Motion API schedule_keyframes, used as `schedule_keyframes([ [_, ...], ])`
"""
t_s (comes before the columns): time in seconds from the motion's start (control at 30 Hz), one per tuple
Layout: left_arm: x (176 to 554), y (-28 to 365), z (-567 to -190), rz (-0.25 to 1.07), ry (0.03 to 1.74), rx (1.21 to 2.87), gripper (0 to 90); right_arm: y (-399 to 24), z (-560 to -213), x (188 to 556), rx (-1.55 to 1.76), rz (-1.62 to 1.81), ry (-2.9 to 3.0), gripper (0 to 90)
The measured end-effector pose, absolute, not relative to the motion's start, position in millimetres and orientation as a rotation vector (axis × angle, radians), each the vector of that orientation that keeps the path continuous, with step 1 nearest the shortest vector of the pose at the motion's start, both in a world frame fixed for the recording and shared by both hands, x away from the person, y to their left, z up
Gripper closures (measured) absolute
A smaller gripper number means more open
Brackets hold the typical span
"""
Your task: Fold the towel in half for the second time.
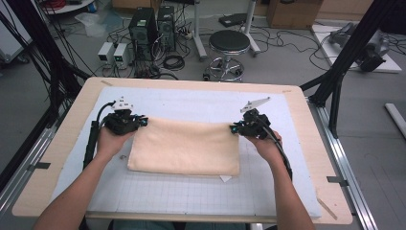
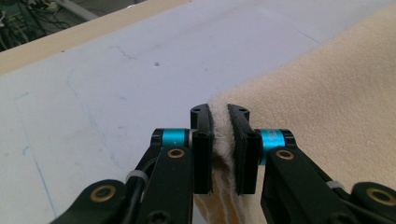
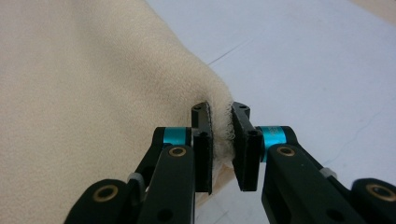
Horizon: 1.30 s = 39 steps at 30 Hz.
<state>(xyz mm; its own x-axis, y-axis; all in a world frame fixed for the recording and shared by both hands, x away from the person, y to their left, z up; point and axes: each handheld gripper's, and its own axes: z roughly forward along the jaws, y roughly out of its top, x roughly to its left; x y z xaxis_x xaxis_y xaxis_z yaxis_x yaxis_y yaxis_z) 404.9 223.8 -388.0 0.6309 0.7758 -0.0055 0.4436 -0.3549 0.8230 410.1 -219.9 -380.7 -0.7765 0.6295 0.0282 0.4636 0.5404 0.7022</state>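
The folded cream towel (image 1: pixel 184 147) lay flat in the middle of the white mat (image 1: pixel 191 196) on your table (image 1: pixel 67 124), with nothing crowding it; a small white scrap (image 1: pixel 225 178) sat just beside its near edge. Your left gripper (image 1: pixel 141 120) was clamped on the towel's far left corner, your right gripper (image 1: pixel 234 128) on its far right corner, cloth pinched between both pairs of jaws.
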Motion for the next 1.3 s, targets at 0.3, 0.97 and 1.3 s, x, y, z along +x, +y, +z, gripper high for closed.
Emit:
schedule_keyframes([
  [0.3,429.0,216.7,-397.9,0.521,1.027,1.984,80.2,-217.7,-385.4,430.7,0.961,1.038,2.537,80.7],
  [0.97,459.3,218.4,-405.8,0.513,1.124,2.043,67.3,-212.1,-400.4,466.5,1.098,1.002,2.434,67.4],
  [1.3,430.3,229.9,-410.9,0.451,1.097,2.031,58.6,-212.5,-388.1,453.5,1.07,1.052,2.385,61.9],
])
